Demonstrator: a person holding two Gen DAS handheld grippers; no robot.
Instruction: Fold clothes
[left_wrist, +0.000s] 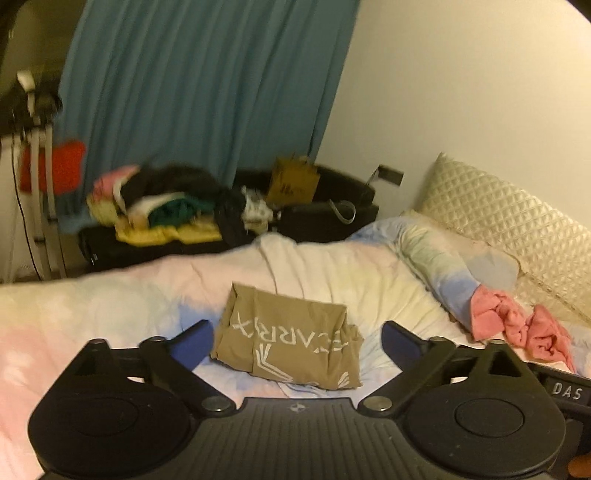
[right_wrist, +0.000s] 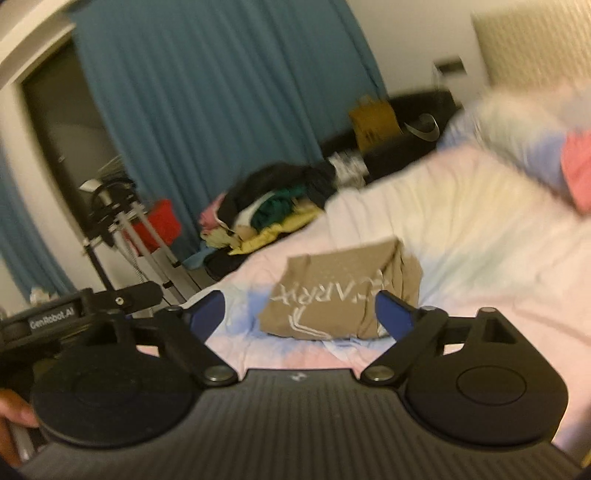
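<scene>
A tan shirt with white lettering (left_wrist: 291, 339) lies folded into a compact rectangle on the pastel bed cover (left_wrist: 110, 302). It also shows in the right wrist view (right_wrist: 343, 295). My left gripper (left_wrist: 297, 339) is open and empty, its blue-tipped fingers (left_wrist: 195, 341) spread on either side of the shirt, just short of it. My right gripper (right_wrist: 299, 310) is open and empty too, hovering before the same shirt. A crumpled pink garment (left_wrist: 517, 325) lies on the bed to the right, and shows blurred in the right wrist view (right_wrist: 578, 166).
A quilted cream pillow (left_wrist: 498, 214) leans at the bed's head. Beyond the bed a black sofa (left_wrist: 332, 214) holds a heap of clothes (left_wrist: 162, 206) and a brown paper bag (left_wrist: 291, 181). A blue curtain (left_wrist: 207, 81) hangs behind. A tripod (right_wrist: 122, 229) stands left.
</scene>
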